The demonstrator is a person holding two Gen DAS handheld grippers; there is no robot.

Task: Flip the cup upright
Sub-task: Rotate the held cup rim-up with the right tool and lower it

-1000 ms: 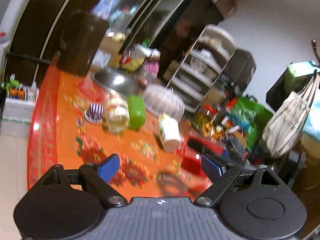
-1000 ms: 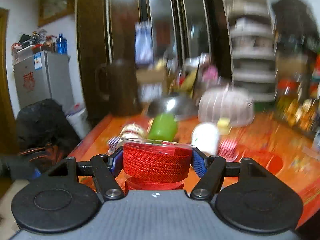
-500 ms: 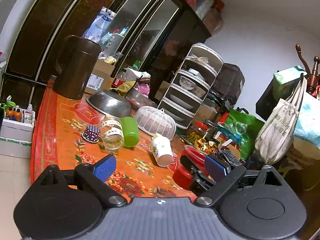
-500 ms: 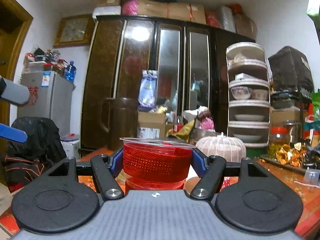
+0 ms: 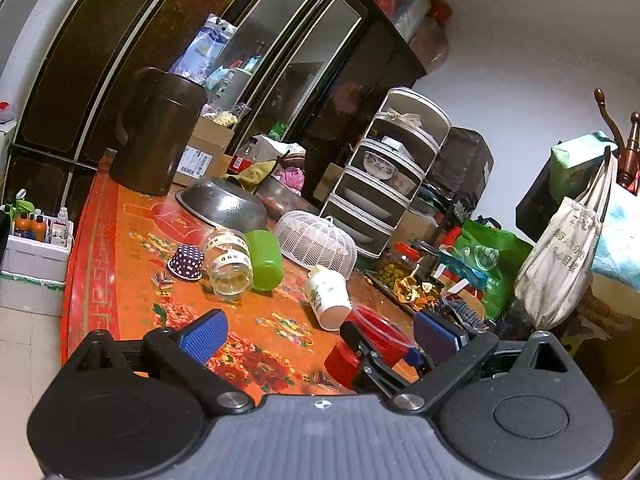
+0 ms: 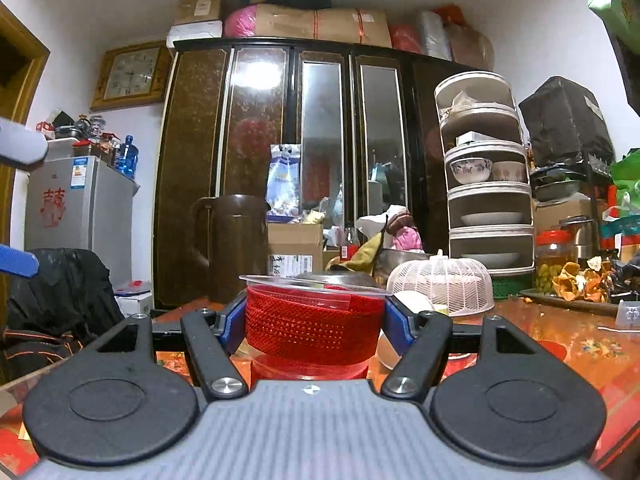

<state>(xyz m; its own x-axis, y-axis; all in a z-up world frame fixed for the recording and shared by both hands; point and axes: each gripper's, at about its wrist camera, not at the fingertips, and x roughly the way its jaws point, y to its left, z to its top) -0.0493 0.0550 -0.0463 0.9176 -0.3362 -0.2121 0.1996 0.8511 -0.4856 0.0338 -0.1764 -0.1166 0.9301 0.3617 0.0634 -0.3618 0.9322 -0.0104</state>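
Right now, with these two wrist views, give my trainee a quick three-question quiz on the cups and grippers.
1. True or false: the right gripper is shut on the red cup.
2. Which lies on its side beside the glass jar? A) green cup B) brown pitcher C) metal colander
3. Fill in: the left gripper is ____, holding nothing.

Key: 1 true; 2 A; 3 open.

We see our left gripper (image 5: 320,330) with black linkage arms, silver pivot screws and blue textured pads (image 5: 204,335). Our right gripper (image 6: 314,316) matches, its ribbed grey body at six o'clock.
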